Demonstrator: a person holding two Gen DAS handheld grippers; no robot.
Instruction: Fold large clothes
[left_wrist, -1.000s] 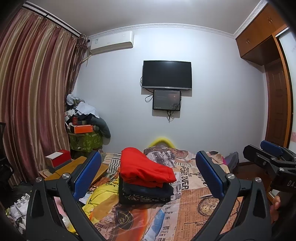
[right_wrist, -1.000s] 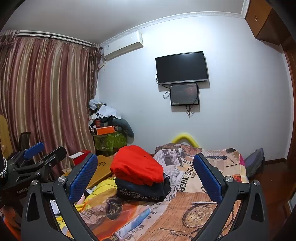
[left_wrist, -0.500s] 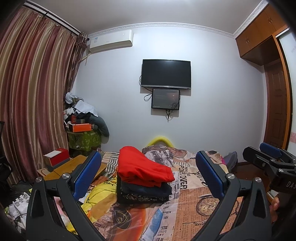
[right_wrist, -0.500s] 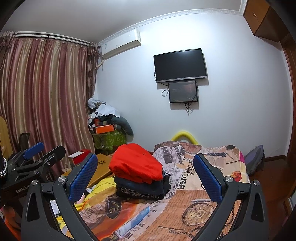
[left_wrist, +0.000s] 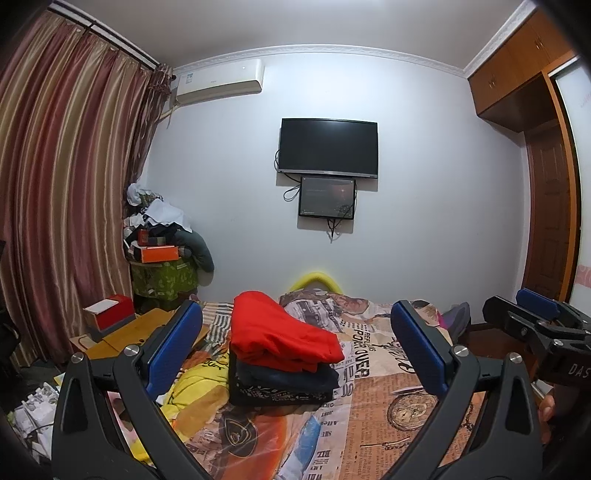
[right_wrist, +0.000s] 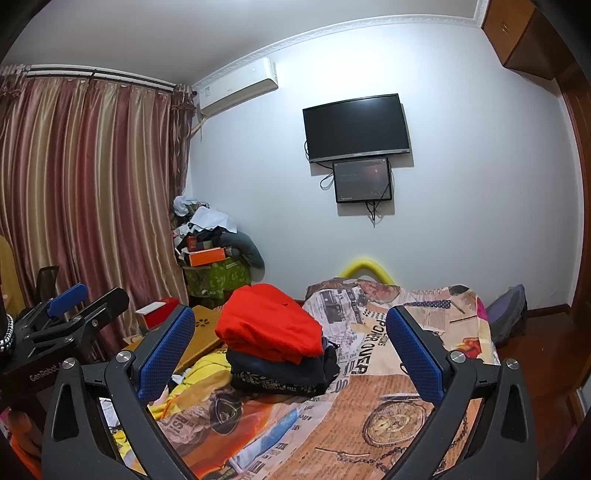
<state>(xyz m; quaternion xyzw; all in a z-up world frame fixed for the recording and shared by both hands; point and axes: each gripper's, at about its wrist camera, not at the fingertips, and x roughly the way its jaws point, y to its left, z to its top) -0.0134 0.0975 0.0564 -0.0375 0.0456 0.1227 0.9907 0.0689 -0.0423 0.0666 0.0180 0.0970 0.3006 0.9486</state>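
Note:
A folded red garment (left_wrist: 280, 332) (right_wrist: 269, 326) tops a stack of folded dark clothes (left_wrist: 284, 384) (right_wrist: 284, 373) on the bed with a newspaper-print cover (left_wrist: 388, 402) (right_wrist: 388, 413). A crumpled yellow garment (left_wrist: 192, 391) (right_wrist: 199, 369) lies left of the stack. My left gripper (left_wrist: 295, 339) is open and empty, held above the bed short of the stack. My right gripper (right_wrist: 291, 343) is open and empty too, also short of the stack. Each gripper shows in the other's view, the right gripper (left_wrist: 535, 317) at the right edge, the left gripper (right_wrist: 70, 306) at the left edge.
A low wooden table (left_wrist: 122, 332) with a red box (left_wrist: 110, 310) stands left of the bed. A cluttered pile with an orange box (left_wrist: 159, 253) fills the corner by the curtains (left_wrist: 55, 206). A TV (left_wrist: 328, 147) hangs on the far wall. Wardrobe (left_wrist: 550, 184) at right.
Both grippers have tilted slightly upward, so the room sits lower in both views. The stack of clothes has not moved and both grippers stay open.

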